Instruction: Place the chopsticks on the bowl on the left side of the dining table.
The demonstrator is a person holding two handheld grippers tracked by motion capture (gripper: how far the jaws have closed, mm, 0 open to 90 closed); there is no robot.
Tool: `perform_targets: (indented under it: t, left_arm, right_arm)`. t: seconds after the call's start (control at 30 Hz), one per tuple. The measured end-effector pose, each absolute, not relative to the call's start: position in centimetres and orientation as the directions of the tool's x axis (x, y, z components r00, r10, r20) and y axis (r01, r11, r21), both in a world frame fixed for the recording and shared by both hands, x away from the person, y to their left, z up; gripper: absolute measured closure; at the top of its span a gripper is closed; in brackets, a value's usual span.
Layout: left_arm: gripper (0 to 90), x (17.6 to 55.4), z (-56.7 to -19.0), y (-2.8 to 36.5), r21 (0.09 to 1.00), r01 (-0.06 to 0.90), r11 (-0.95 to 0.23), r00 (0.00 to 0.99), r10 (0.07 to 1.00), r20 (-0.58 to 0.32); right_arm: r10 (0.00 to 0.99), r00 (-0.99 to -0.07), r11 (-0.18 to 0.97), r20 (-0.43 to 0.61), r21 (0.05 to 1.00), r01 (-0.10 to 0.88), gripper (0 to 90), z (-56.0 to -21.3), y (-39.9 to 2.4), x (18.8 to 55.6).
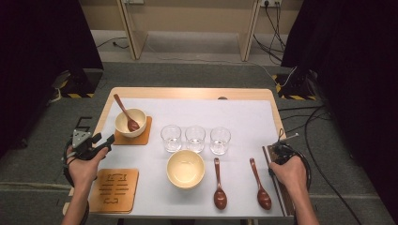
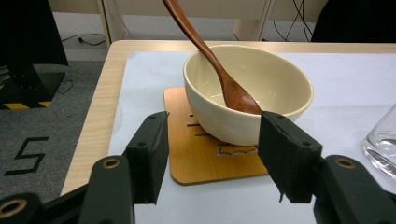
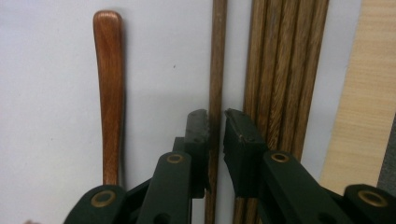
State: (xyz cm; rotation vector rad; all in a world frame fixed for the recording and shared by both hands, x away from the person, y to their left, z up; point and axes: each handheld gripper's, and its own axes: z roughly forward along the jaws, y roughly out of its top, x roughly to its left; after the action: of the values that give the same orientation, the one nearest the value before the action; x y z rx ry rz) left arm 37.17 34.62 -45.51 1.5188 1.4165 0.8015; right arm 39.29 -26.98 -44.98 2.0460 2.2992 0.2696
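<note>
My right gripper [image 1: 280,151] [image 3: 215,114] hovers at the table's right edge, shut on a single dark chopstick [image 3: 218,56]. That chopstick lies a little apart from the bundle of chopsticks [image 1: 281,197] [image 3: 280,70] on the white mat. A brown spoon handle [image 3: 108,70] lies to its left. At the table's left edge my left gripper [image 1: 109,139] [image 2: 213,119] is open and holds nothing. It faces a cream bowl [image 1: 130,123] [image 2: 247,93] that has a wooden spoon [image 2: 219,74] leaning in it. The bowl stands on a wooden coaster [image 1: 143,136] [image 2: 205,158].
Three empty glasses [image 1: 195,138] stand in a row mid-table. An empty cream bowl [image 1: 185,168] sits in front of them, with two wooden spoons [image 1: 219,185] [image 1: 260,185] to its right. A second coaster [image 1: 115,190] lies at the front left.
</note>
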Motion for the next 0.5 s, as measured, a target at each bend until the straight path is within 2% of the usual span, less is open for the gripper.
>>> perform_targets:
  t: [0.5]
  left_arm:
    - [42.8,37.15,-45.55,34.78,0.909,0.414,0.042,0.137,0.985,-0.108]
  right_arm:
    - [0.992,-0.123,0.122,0.015,0.059,0.991,83.3,-45.02,-25.99,39.79]
